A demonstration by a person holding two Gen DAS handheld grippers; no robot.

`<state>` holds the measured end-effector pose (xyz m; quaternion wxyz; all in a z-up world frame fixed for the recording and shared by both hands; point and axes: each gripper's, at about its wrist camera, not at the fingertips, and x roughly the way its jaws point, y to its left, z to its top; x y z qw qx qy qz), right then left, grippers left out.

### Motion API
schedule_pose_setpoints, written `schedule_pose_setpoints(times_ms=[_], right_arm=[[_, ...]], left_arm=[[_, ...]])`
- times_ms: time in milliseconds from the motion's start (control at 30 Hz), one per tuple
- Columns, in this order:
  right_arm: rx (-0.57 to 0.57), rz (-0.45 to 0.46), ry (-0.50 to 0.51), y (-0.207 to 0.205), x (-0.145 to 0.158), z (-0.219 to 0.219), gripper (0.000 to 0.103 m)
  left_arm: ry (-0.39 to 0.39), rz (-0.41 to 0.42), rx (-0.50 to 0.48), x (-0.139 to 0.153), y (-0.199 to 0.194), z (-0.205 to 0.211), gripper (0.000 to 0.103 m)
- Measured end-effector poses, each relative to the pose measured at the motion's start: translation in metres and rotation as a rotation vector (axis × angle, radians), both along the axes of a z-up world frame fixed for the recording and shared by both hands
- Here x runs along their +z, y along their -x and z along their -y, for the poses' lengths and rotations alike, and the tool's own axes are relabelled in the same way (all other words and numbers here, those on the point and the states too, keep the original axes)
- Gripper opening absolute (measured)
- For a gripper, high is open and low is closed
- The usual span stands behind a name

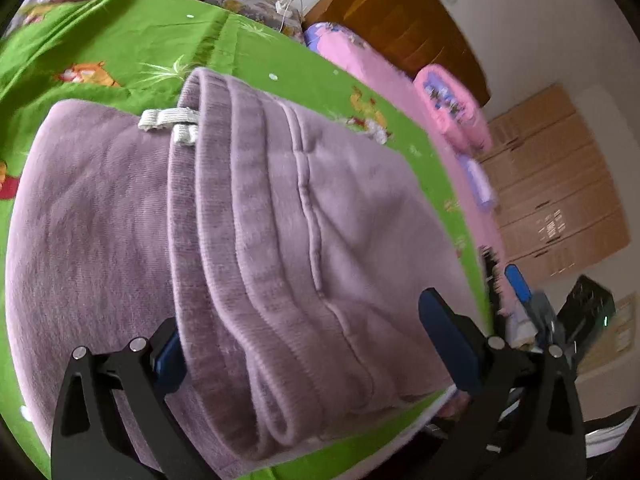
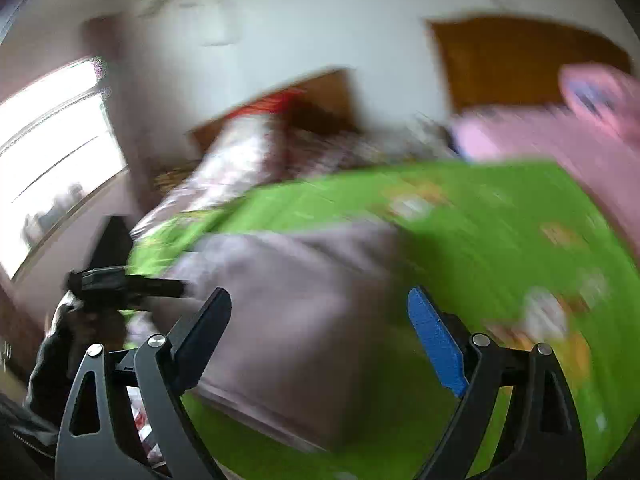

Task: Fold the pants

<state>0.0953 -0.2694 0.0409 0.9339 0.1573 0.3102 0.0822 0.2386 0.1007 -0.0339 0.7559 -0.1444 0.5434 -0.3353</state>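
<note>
Left wrist: soft ribbed lilac pants (image 1: 248,240)

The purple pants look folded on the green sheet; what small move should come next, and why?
Probably lift both claws away. The purple pants lie in a stacked bundle on the green sheet, waistband on top. The left claw and right claw are both open, gripping nothing. The right view is blurred, so edges there are unclear.
</note>
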Motion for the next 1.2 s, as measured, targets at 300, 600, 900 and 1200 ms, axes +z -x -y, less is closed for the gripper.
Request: schedule_pose_setpoints(times_ms=[300, 600, 900, 1200], right_arm=[[0.091, -0.17, 0.058, 0.051, -0.061, -0.008, 0.087], [0.122, -0.147, 0.233, 0.025, -0.067, -0.055, 0.087], [0.047, -0.204, 0.304, 0.012, -0.086, -0.064, 0.088], [0.02, -0.216, 0.325, 0.01, -0.088, -0.065, 0.092]], left_arm=[[-0.098, 0.119, 0.097, -0.004, 0.015, 0.017, 0.101], [-0.137, 0.141, 0.157, -0.001, 0.023, 0.018, 0.101], [-0.119, 0.13, 0.143, -0.001, 0.027, 0.015, 0.099], [-0.236, 0.232, 0.148, 0.022, 0.045, 0.015, 0.032]])
